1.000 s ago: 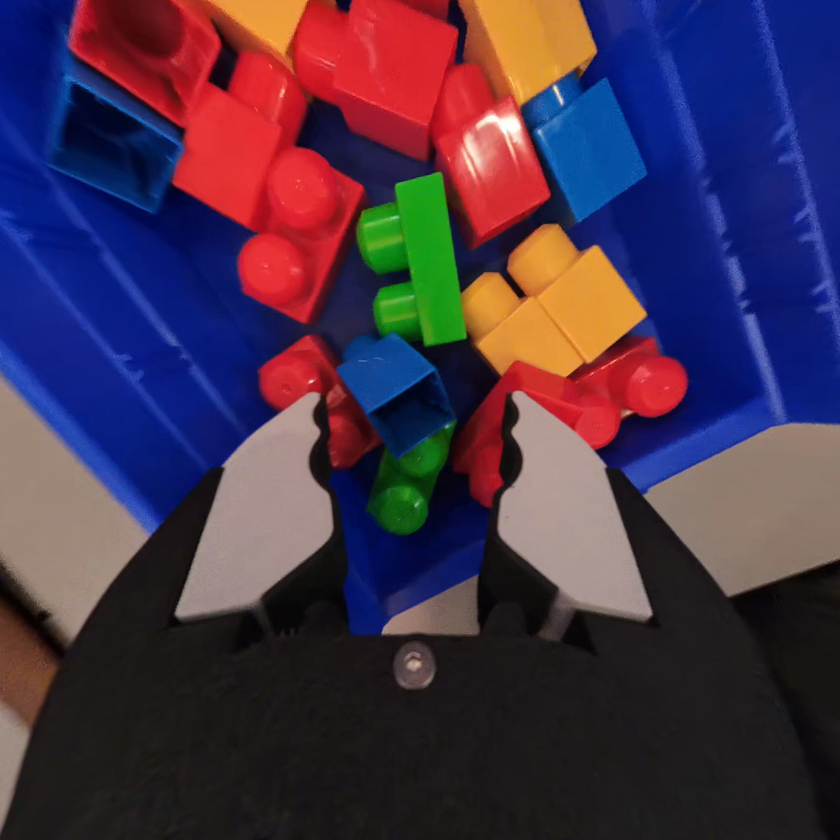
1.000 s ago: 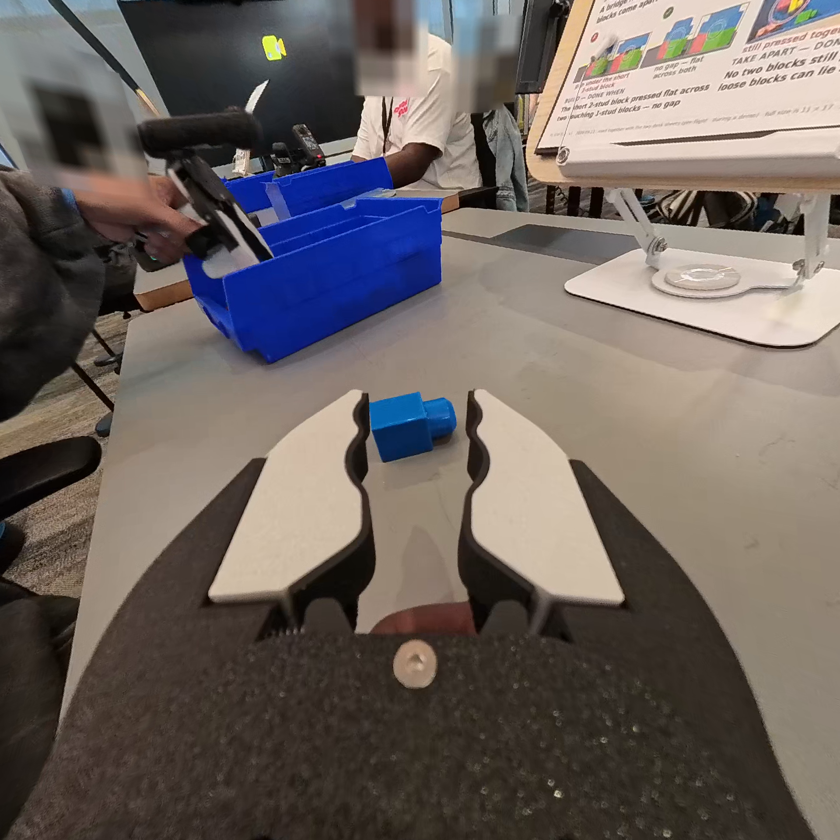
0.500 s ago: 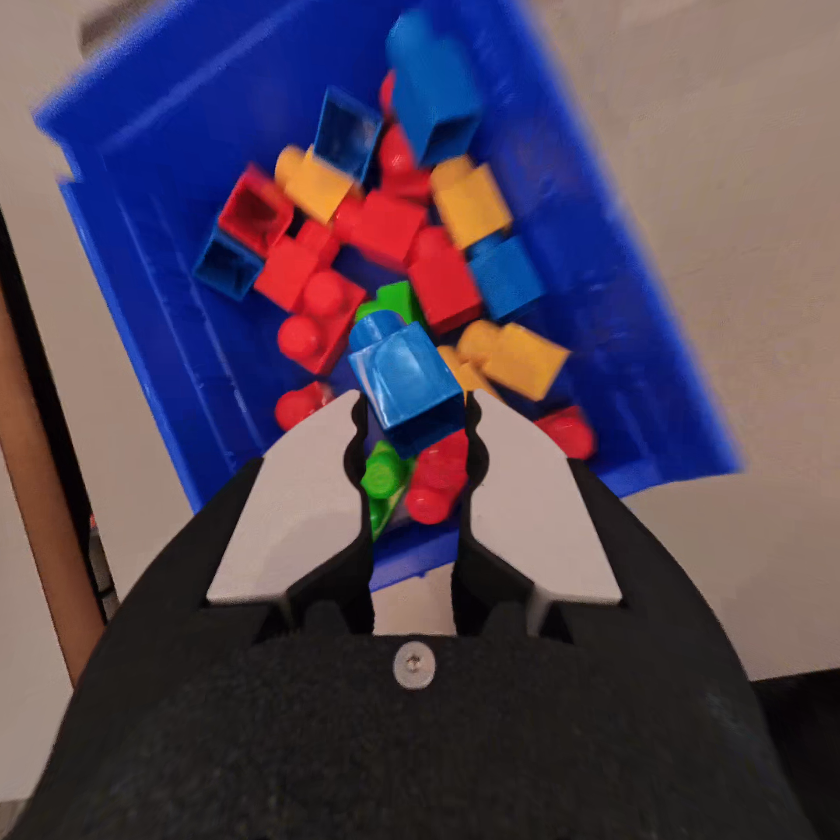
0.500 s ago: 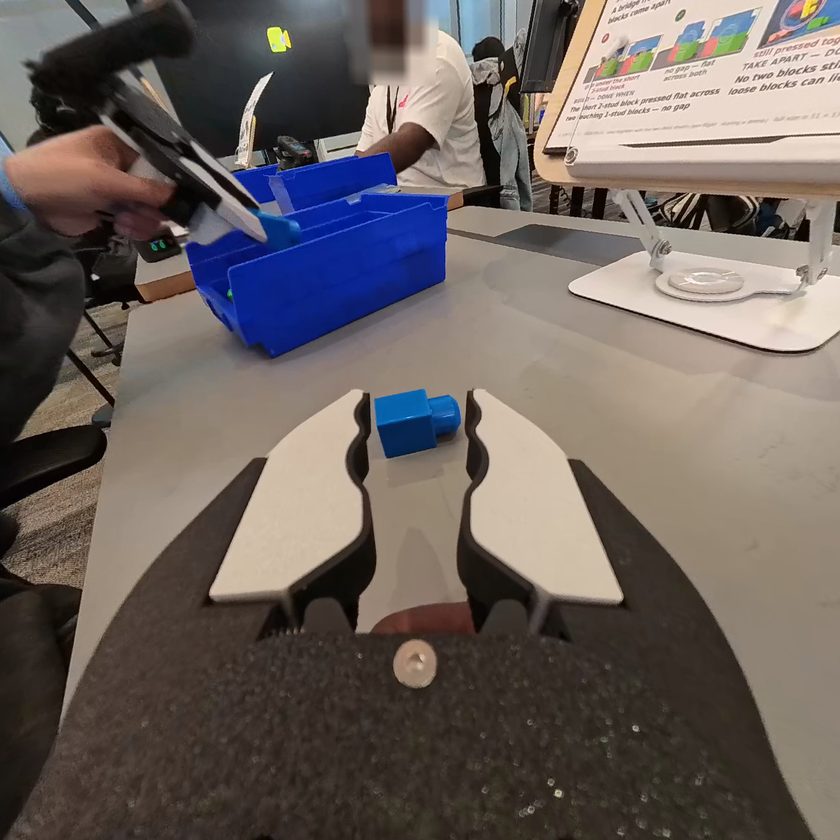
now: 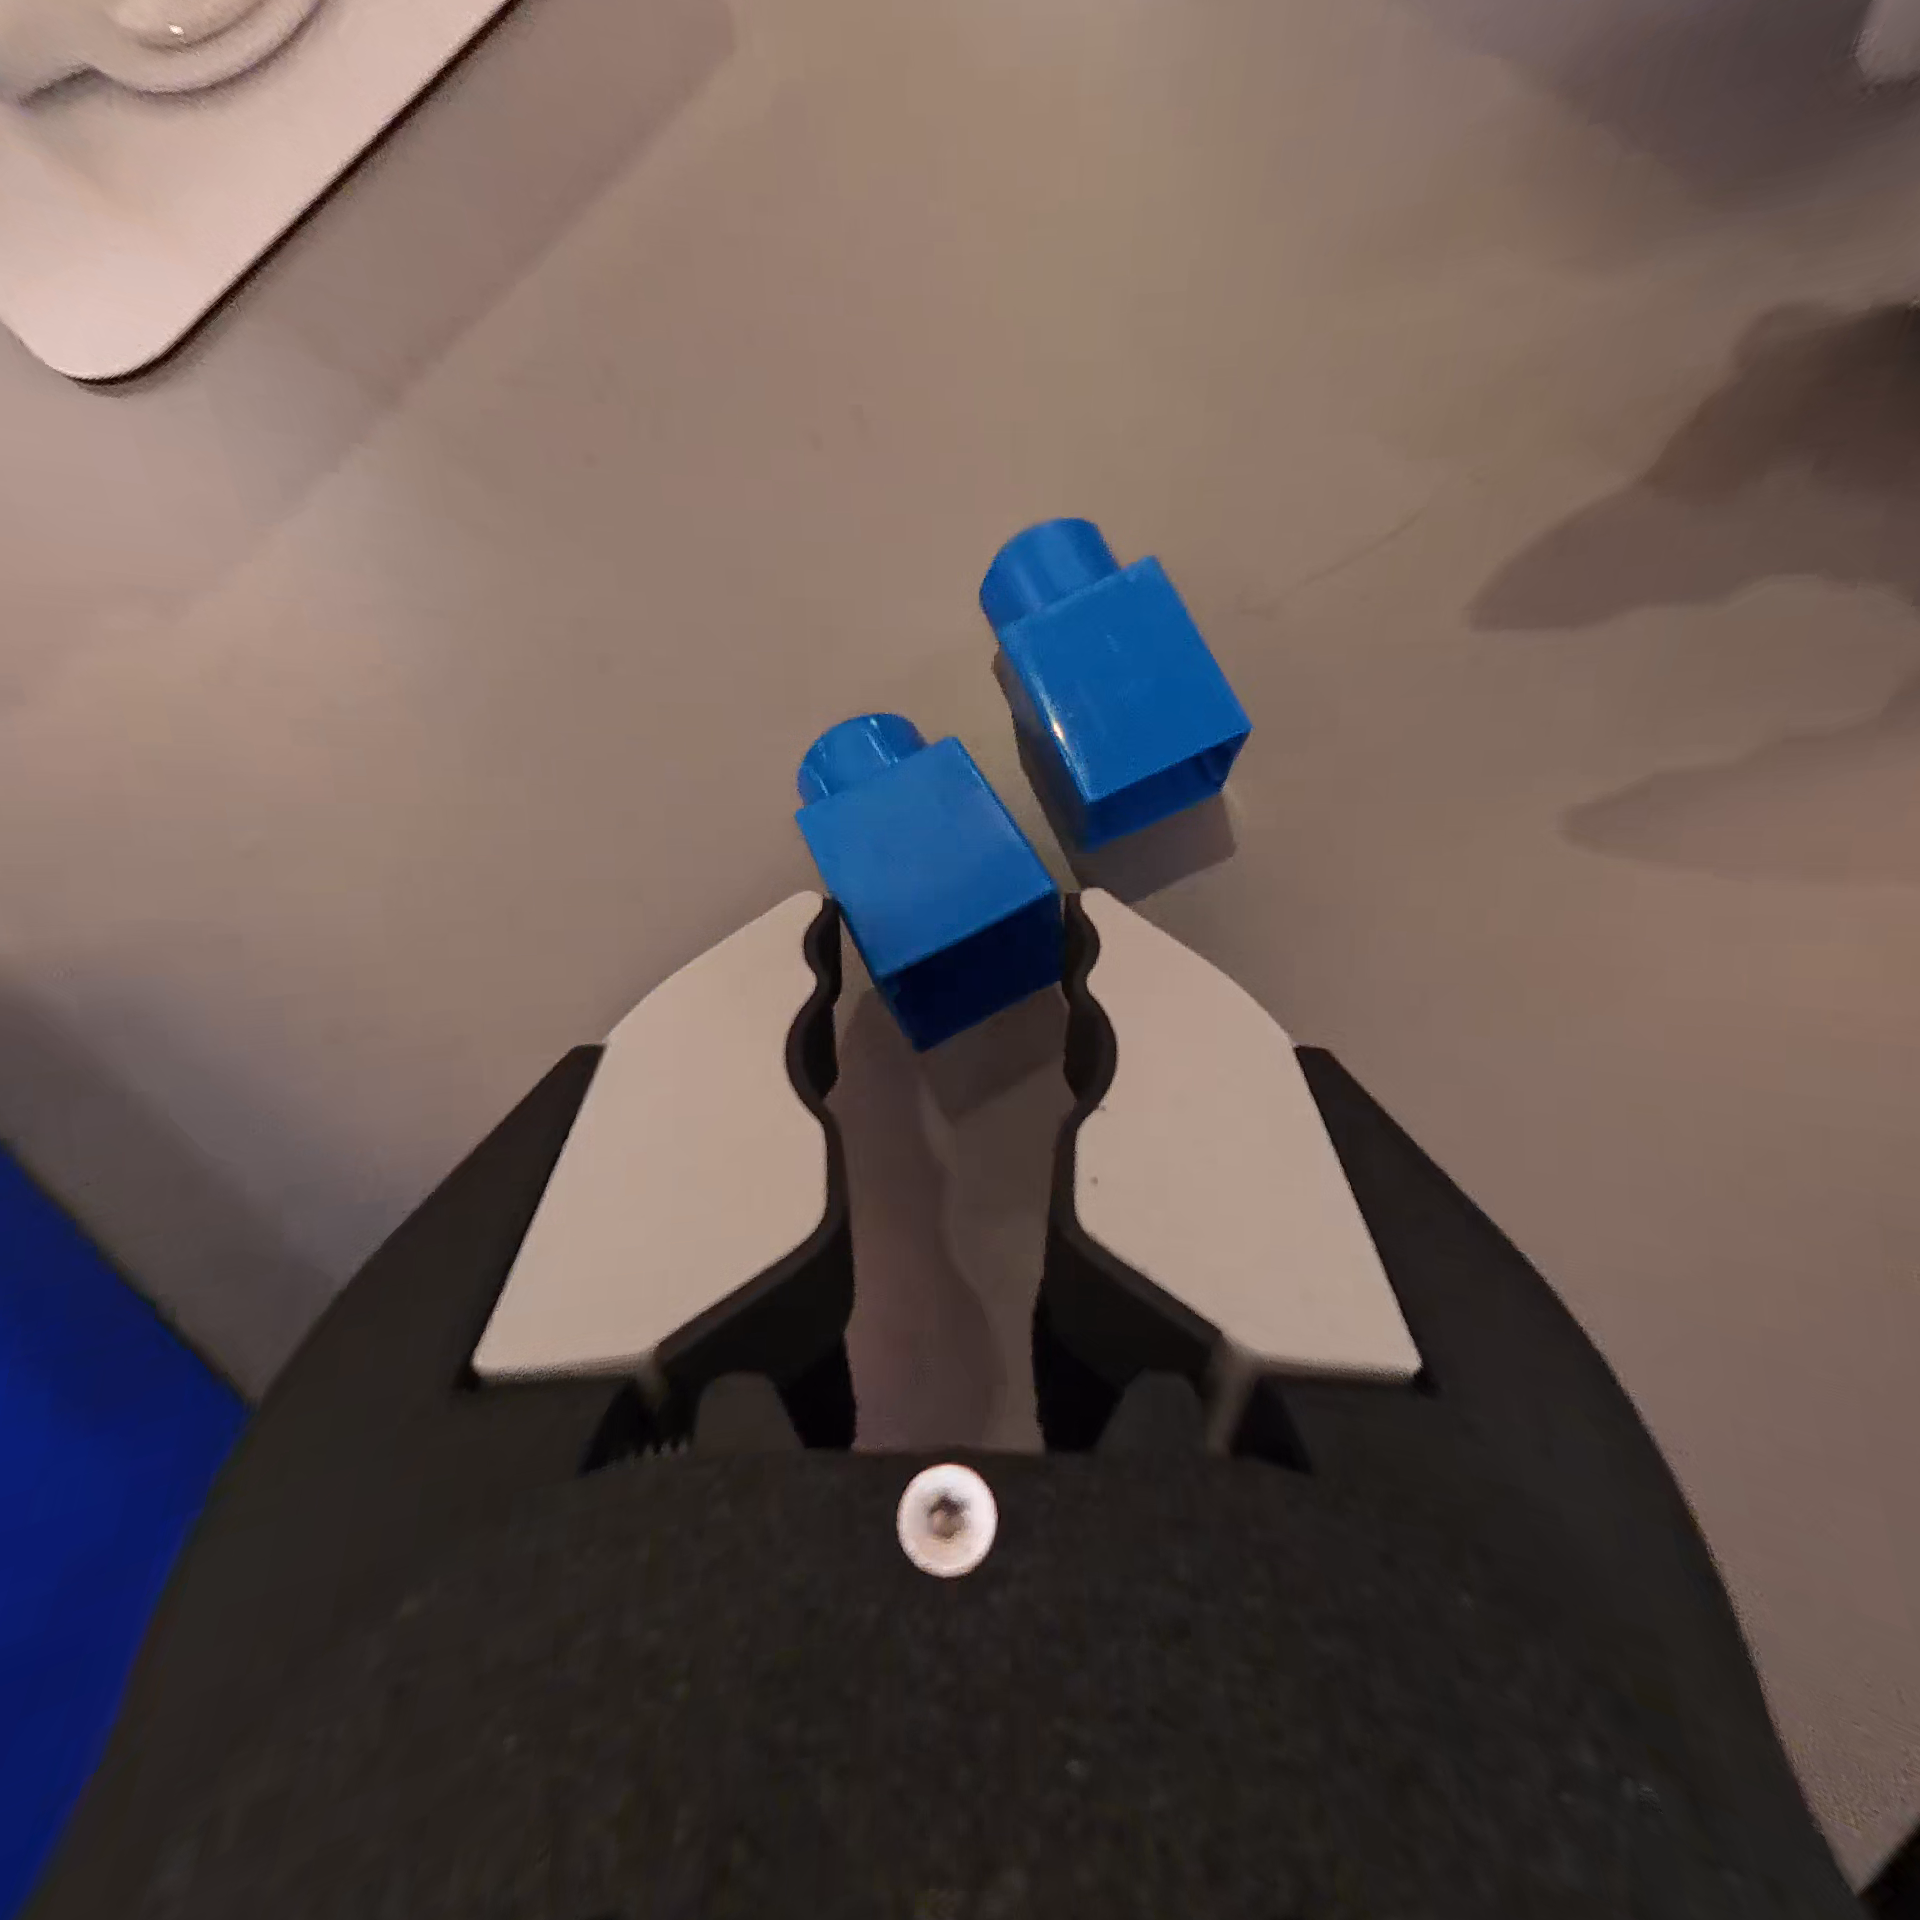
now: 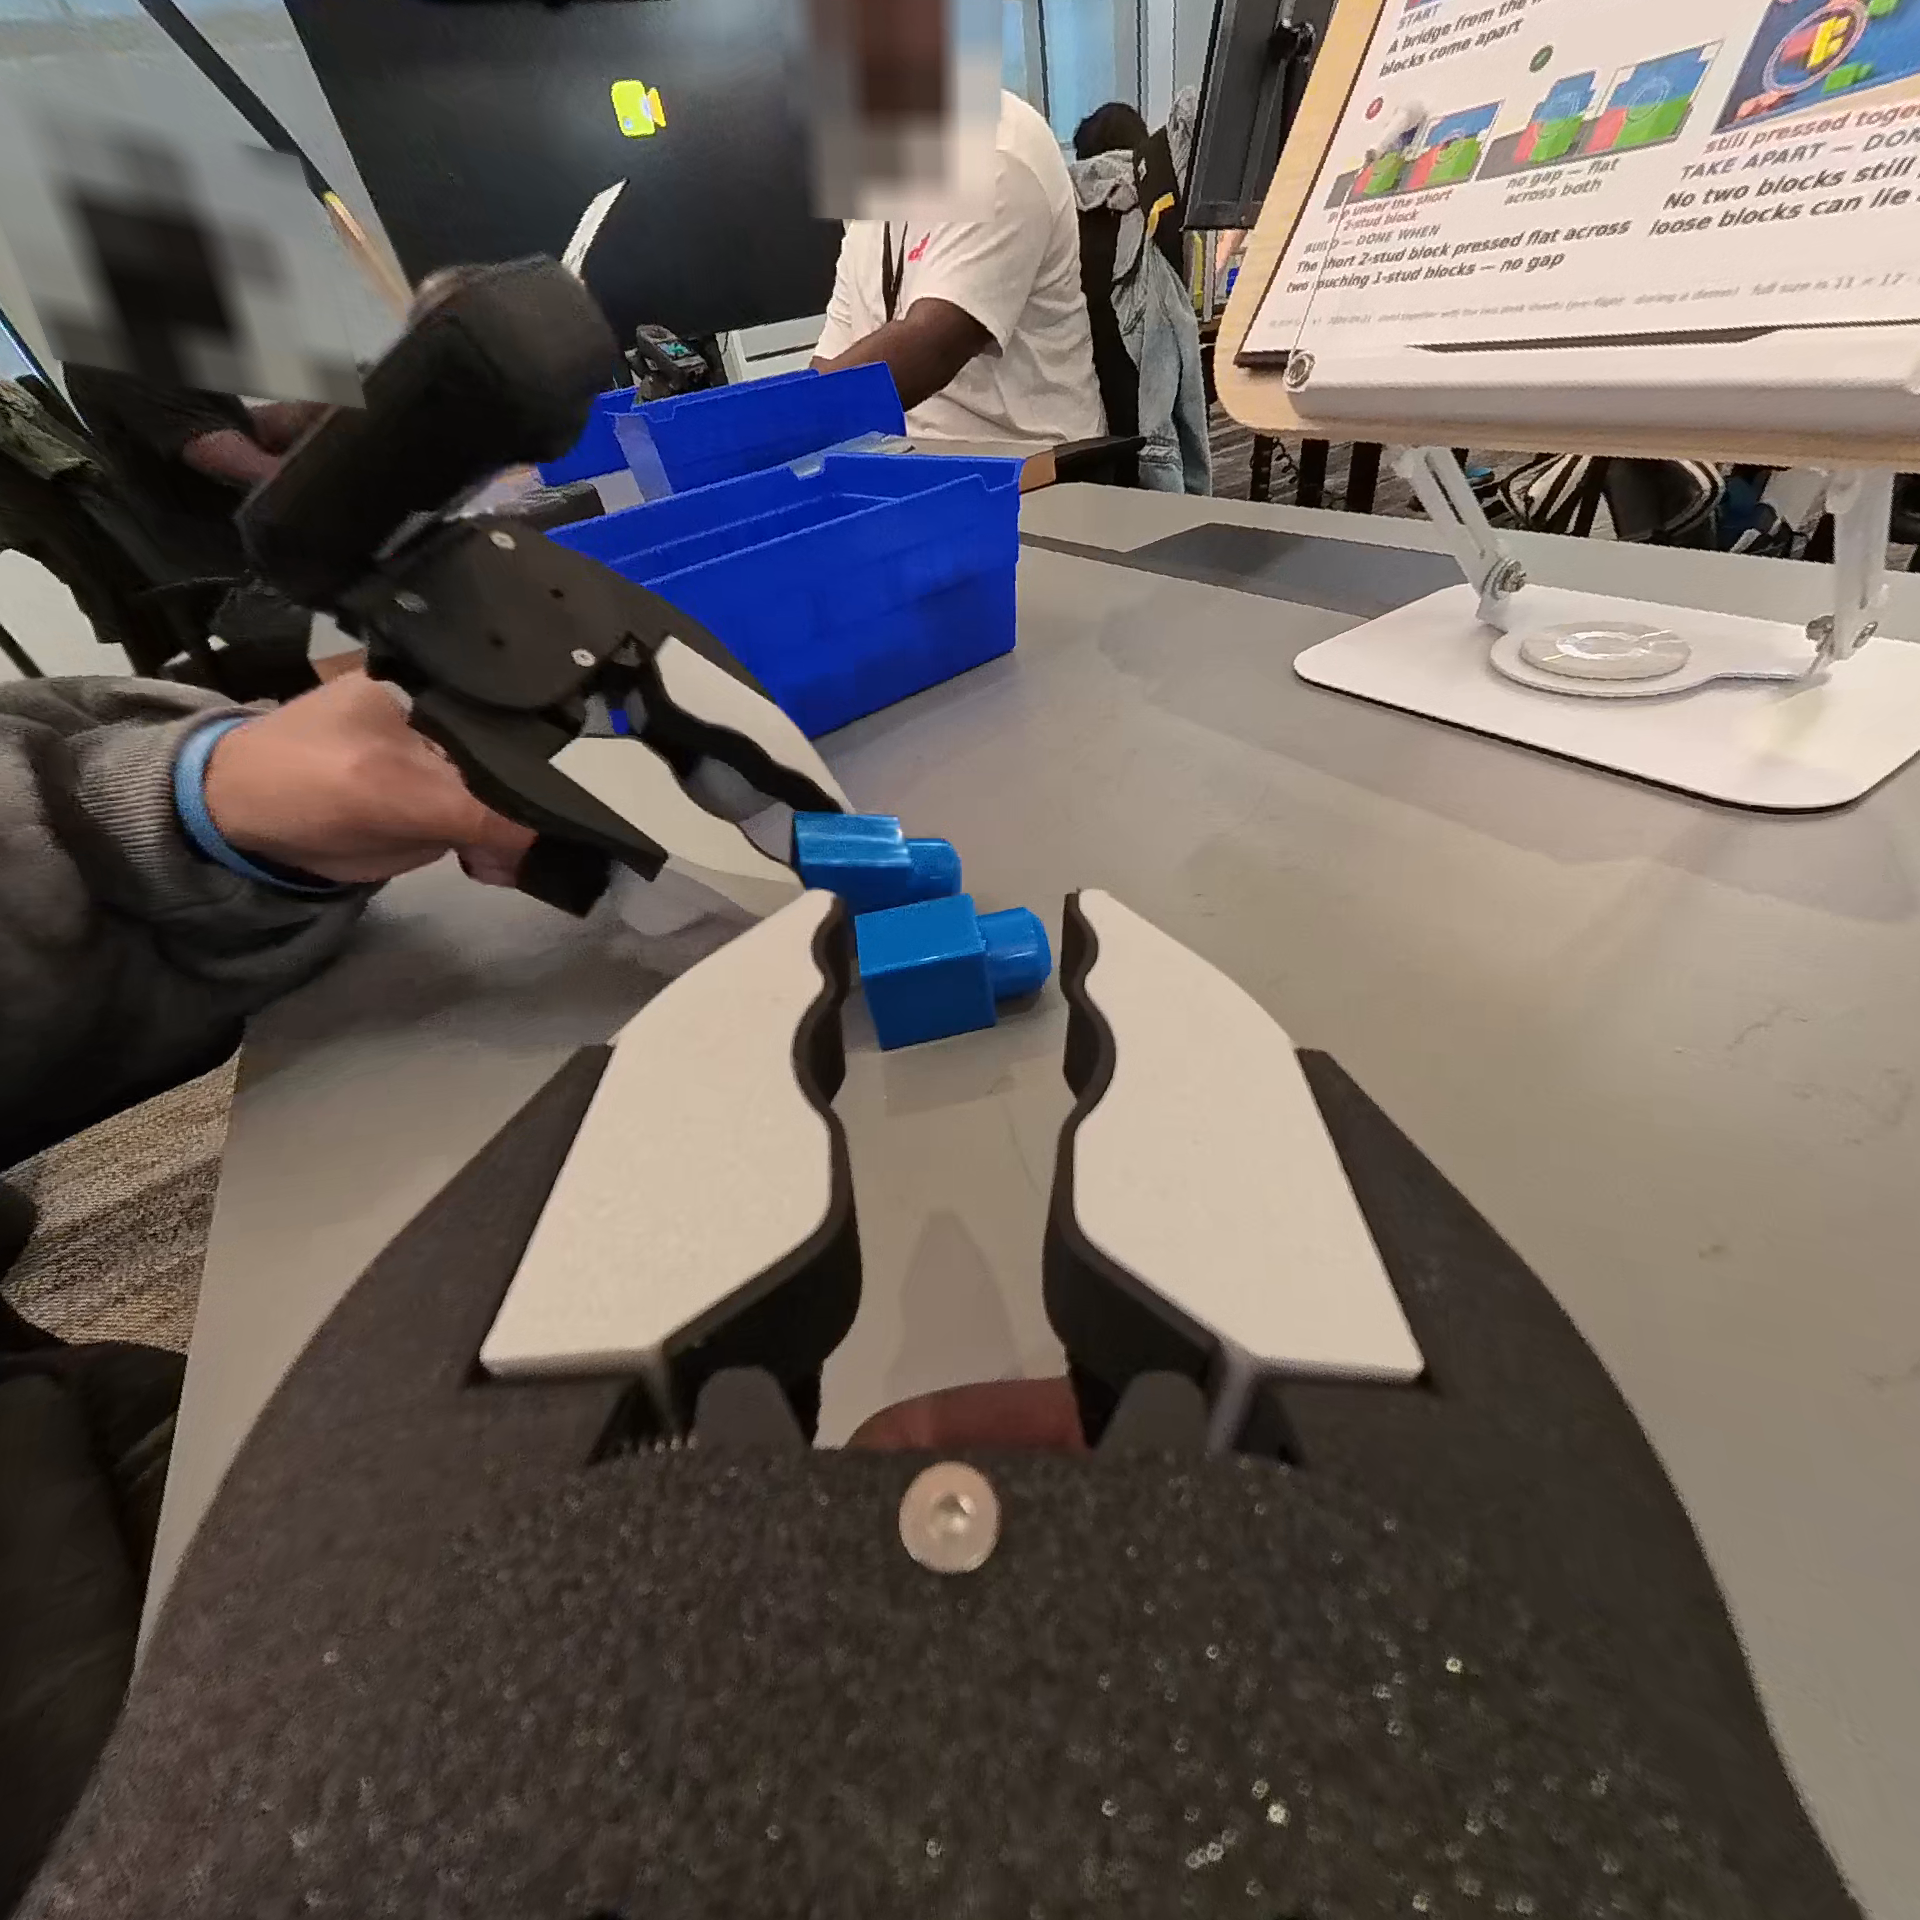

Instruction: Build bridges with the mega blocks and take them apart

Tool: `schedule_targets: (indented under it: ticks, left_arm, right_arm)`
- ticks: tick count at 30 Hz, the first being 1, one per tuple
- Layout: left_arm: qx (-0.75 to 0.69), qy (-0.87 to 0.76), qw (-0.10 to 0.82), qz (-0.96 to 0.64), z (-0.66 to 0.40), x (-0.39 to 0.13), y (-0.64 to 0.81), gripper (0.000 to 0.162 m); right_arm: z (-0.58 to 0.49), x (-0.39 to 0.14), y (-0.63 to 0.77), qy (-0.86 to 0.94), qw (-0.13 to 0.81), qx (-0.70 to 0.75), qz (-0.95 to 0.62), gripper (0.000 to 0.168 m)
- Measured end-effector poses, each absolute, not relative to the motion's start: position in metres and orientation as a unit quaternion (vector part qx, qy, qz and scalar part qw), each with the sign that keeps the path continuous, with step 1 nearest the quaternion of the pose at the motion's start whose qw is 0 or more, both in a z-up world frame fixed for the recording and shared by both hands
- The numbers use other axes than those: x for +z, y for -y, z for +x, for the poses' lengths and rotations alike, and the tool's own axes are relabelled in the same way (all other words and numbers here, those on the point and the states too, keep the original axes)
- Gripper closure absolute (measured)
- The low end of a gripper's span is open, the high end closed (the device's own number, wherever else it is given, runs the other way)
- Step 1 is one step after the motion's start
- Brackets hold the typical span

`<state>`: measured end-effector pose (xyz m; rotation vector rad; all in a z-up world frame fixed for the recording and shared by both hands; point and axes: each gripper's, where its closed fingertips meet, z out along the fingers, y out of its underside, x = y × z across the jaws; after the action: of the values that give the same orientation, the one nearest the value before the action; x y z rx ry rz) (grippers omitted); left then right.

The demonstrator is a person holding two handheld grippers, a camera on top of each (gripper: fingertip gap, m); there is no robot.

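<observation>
My left gripper (image 5: 945, 914) is shut on a blue one-stud block (image 5: 925, 873), stud pointing away from me, low over the grey table (image 5: 520, 623). A second blue one-stud block (image 5: 1117, 707) lies on its side just to its right, close but apart. In the right wrist view this second block (image 6: 935, 977) lies between the fingertips of my open right gripper (image 6: 951, 935), untouched on its right side. The left gripper (image 6: 790, 831), held by a hand, brings the held block (image 6: 862, 857) in just behind it. I cannot tell whether the held block touches the table.
A blue bin (image 6: 831, 582) stands at the back left of the table; its corner also shows in the left wrist view (image 5: 62, 1351). A white stand base (image 6: 1610, 686) carries an instruction sheet (image 6: 1610, 156) at the right. A person in a white shirt (image 6: 956, 301) sits behind. Tip to tip, the grippers are about 15 cm apart.
My left gripper closed on a blue block in the bin, lifted it out and carried it to the table beside the other blue block. The right gripper barely moved.
</observation>
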<state>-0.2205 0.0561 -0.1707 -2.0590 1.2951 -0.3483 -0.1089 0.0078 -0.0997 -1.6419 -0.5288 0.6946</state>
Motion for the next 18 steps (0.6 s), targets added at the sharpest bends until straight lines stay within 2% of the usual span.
schedule_targets:
  ticks: [12,18]
  left_arm:
    - [-0.151,-0.534,0.318,-0.769,-0.211,-0.187,-0.061,0.122]
    - [-0.168,-0.536,0.293,-0.774,-0.204,-0.194,-0.054,0.096]
  right_arm:
    - [-0.108,-0.100,-0.009,0.222,0.593,0.309,-0.710,0.130]
    - [-0.108,-0.100,-0.009,0.222,0.591,0.314,-0.709,0.130]
